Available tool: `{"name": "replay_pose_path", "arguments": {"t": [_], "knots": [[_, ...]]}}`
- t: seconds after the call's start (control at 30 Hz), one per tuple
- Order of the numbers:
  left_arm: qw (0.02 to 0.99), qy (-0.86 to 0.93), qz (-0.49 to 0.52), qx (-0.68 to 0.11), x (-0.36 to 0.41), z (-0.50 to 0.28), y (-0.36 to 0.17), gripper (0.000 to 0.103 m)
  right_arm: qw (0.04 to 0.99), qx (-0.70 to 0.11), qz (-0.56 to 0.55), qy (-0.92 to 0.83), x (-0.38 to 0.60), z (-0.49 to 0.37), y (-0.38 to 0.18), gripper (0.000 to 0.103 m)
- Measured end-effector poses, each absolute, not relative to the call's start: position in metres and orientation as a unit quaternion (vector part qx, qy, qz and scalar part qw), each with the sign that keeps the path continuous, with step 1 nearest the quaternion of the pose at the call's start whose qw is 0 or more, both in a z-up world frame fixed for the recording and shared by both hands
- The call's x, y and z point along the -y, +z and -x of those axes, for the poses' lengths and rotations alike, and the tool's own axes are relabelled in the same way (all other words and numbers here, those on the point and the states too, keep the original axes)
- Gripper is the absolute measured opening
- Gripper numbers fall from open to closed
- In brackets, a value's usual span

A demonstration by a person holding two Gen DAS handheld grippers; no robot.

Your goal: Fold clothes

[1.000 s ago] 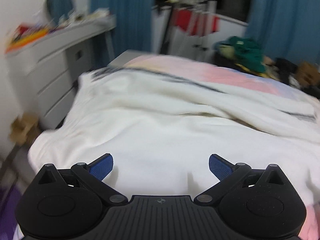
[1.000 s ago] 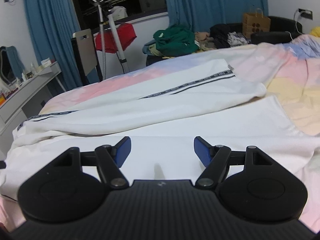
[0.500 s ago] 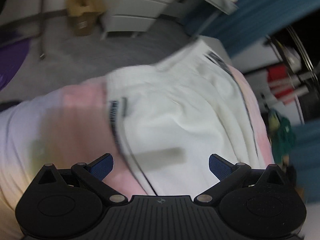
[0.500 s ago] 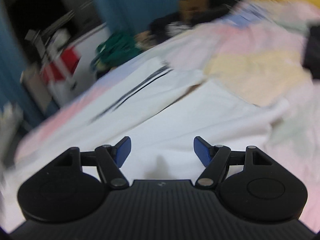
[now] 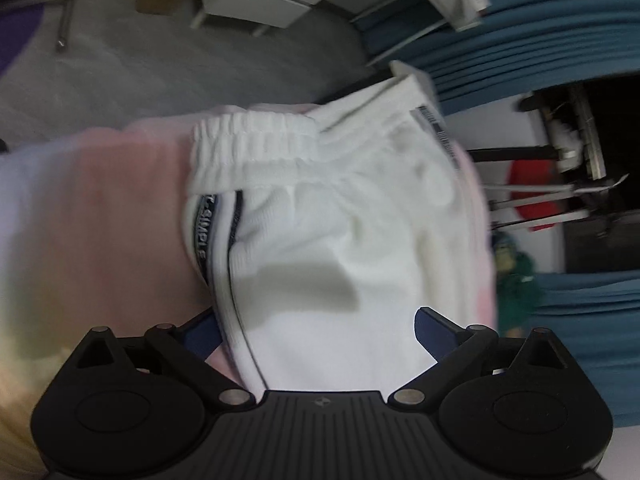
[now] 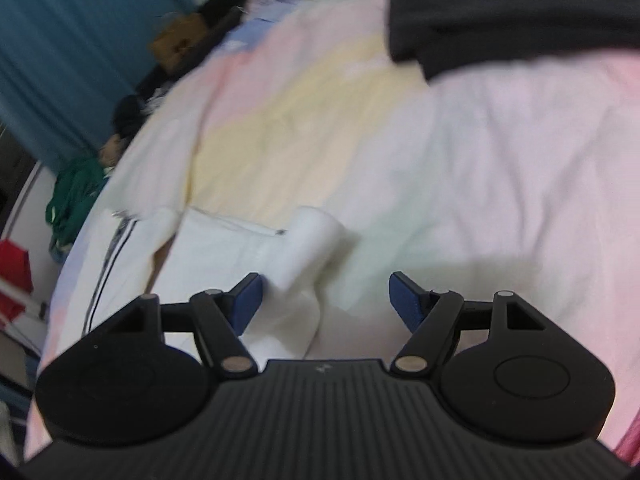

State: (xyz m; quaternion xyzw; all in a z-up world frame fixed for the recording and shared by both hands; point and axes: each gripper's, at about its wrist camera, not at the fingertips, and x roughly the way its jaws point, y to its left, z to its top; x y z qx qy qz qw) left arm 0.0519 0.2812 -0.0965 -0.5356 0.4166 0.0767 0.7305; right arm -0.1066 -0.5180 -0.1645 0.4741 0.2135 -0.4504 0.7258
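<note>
Pastel-patched bed (image 6: 500, 168), white trousers (image 5: 320, 208) spread on it, black garment (image 6: 500, 12) at far edge

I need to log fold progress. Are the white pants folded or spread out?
Partly folded: the white pants lie on the bedsheet with one leg doubled over the other; no tidy stack yet.

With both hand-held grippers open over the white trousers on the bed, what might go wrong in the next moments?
1. The left hand-held gripper straddles the striped side seam of the white trousers; closing there may pinch only one layer, so the fold skews.
2. The waistband lies near the bed's edge above the floor; a pull could drag the trousers off.
3. The right hand-held gripper may also catch the pastel bedsheet beside the cuff.
</note>
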Motion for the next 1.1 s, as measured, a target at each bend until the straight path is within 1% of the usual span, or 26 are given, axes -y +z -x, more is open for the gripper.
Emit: {"name": "replay_pose_path", "arguments": {"t": [0.1,0.3,0.43,0.5,0.57,0.7,0.73,0.77,0.8,0.83,0.93,1.0,1.03,1.07,1.1], "knots": [[0.724,0.046,0.563,-0.395,-0.284,-0.047,-0.098,0.100,0.714,-0.209,-0.533,-0.404,0.522,0.102,-0.183,0.073],[0.707,-0.015,0.615,-0.348,-0.290,-0.036,-0.100,0.100,0.734,-0.158,-0.577,-0.320,0.515,0.083,-0.187,0.073],[0.693,0.000,0.611,-0.383,-0.286,-0.038,-0.110,0.100,0.743,-0.125,-0.600,-0.269,0.510,0.071,-0.189,0.073],[0.682,0.016,0.606,-0.408,-0.283,-0.043,-0.117,0.100,0.749,-0.125,-0.588,-0.278,0.509,0.068,-0.186,0.073],[0.666,0.021,0.604,-0.438,-0.280,-0.050,-0.128,0.100,0.755,-0.125,-0.576,-0.288,0.508,0.065,-0.184,0.071],[0.665,0.026,0.599,-0.446,-0.277,-0.058,-0.135,0.098,0.765,-0.126,-0.551,-0.308,0.505,0.058,-0.178,0.072],[0.667,0.026,0.601,-0.440,-0.277,-0.058,-0.134,0.095,0.768,-0.126,-0.545,-0.313,0.505,0.057,-0.176,0.064],[0.669,0.026,0.603,-0.433,-0.277,-0.058,-0.133,0.093,0.770,-0.126,-0.539,-0.317,0.504,0.055,-0.175,0.061],[0.671,0.024,0.608,-0.424,-0.279,-0.060,-0.134,0.088,0.773,-0.126,-0.532,-0.322,0.504,0.053,-0.173,0.058],[0.673,0.020,0.609,-0.419,-0.280,-0.061,-0.134,0.083,0.775,-0.125,-0.526,-0.327,0.503,0.052,-0.172,0.052],[0.681,0.013,0.607,-0.411,-0.281,-0.061,-0.130,0.074,0.782,-0.125,-0.507,-0.341,0.501,0.047,-0.168,0.048],[0.684,0.014,0.602,-0.411,-0.280,-0.061,-0.128,0.072,0.790,-0.122,-0.502,-0.330,0.501,0.046,-0.162,0.048],[0.686,0.014,0.600,-0.411,-0.280,-0.061,-0.127,0.067,0.795,-0.126,-0.499,-0.320,0.501,0.046,-0.159,0.048],[0.687,0.018,0.598,-0.414,-0.280,-0.061,-0.127,0.065,0.799,-0.145,-0.491,-0.315,0.500,0.043,-0.159,0.048],[0.686,0.024,0.595,-0.418,-0.281,-0.061,-0.128,0.058,0.798,-0.175,-0.483,-0.315,0.501,0.038,-0.162,0.049]]}}
